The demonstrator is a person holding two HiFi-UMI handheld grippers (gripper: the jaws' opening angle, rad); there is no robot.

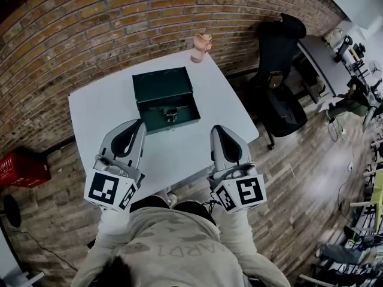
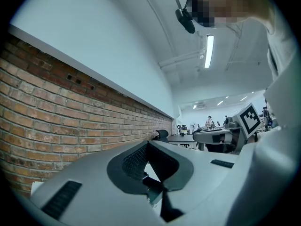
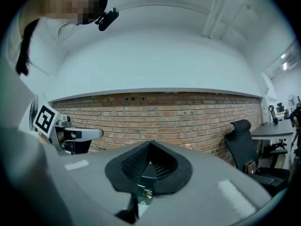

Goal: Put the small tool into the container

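Observation:
A dark green metal box (image 1: 166, 98) stands in the middle of the white table (image 1: 96, 109), lid down, with a metal latch (image 1: 170, 113) on its near face. No small tool shows in any view. My left gripper (image 1: 139, 124) hovers over the table's near part, left of the box's front corner, jaws together and empty. My right gripper (image 1: 215, 129) is level with it, right of the box, also shut on nothing. In the left gripper view the left gripper (image 2: 148, 144) points at the brick wall. The right gripper (image 3: 150, 144) points the same way, with the latch (image 3: 143, 192) glimpsed below its jaws.
A pink cup (image 1: 201, 46) stands at the table's far edge by the brick wall (image 1: 90, 23). A black office chair (image 1: 278, 82) sits right of the table. A red crate (image 1: 21, 169) lies on the wooden floor at left. More desks stand at far right.

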